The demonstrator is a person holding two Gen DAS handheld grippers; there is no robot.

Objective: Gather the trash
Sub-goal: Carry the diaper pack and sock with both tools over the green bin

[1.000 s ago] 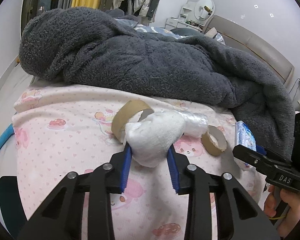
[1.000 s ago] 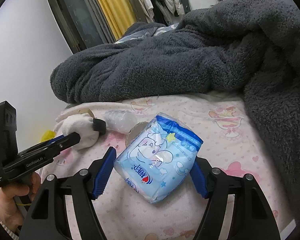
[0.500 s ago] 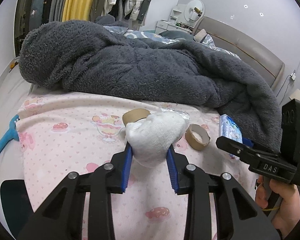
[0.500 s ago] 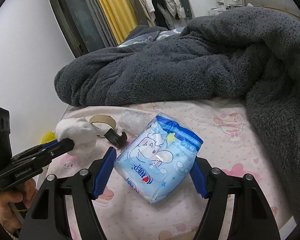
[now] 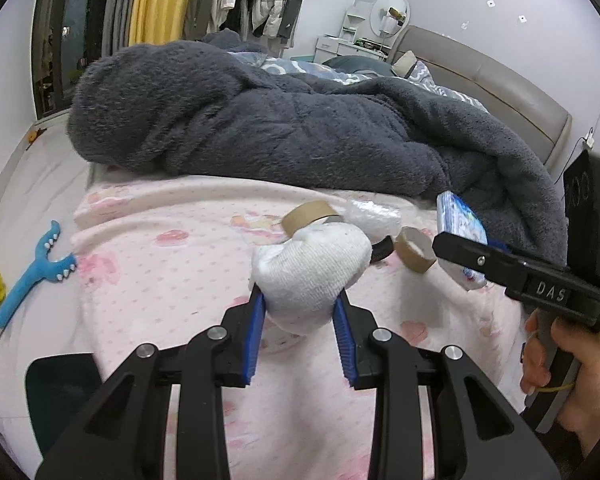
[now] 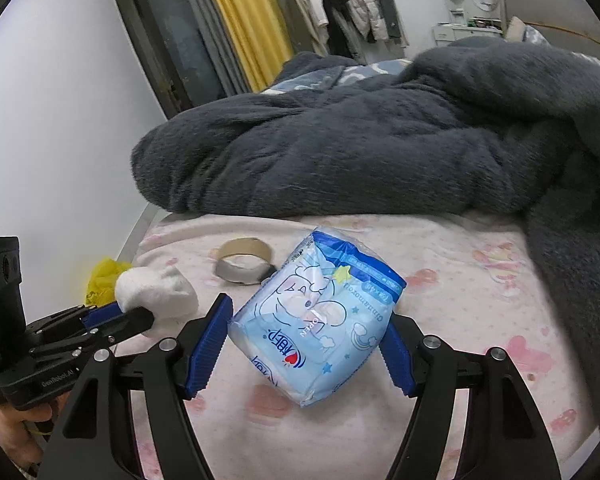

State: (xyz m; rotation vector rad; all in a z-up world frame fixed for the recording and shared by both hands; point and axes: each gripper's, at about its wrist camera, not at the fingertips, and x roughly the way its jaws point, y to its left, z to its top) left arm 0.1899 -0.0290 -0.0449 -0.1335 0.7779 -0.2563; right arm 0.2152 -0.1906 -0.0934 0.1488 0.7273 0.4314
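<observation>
The left gripper (image 5: 300,312) has its jaws clenched on a white sock (image 5: 312,272), pinching only the lower part, so the bulk of the wad bulges above and forward of the blue pads. The right gripper (image 6: 306,344) grasps a blue tissue pack (image 6: 320,320) across its width, the pack tilted with one corner hanging below the pads. Both pieces of trash are held up clear of the pink bed sheet (image 5: 172,264).

Left on the sheet are a cardboard tape ring (image 5: 310,216), a smaller ring (image 5: 414,254) near it, a crumpled clear plastic wrap (image 5: 374,216) between them, and what looks like a dark clip beside the sock — too hidden to be sure. A grey fleece blanket (image 5: 300,128) is heaped behind them.

The likeliest slip, I'd judge, is with the pack: its film is smooth and the contents soft, so a quick swing or a tilt could let it slide out by the low corner. The sock is squashy and gripped near one end; it could sag or work loose if the carry is jerky. The two grippers are also close side by side — the right one's finger sits just beside the sock in the left view — so a careless turn could knock one load against the other. No bin shows in either view, so the drop point can't be judged.
</observation>
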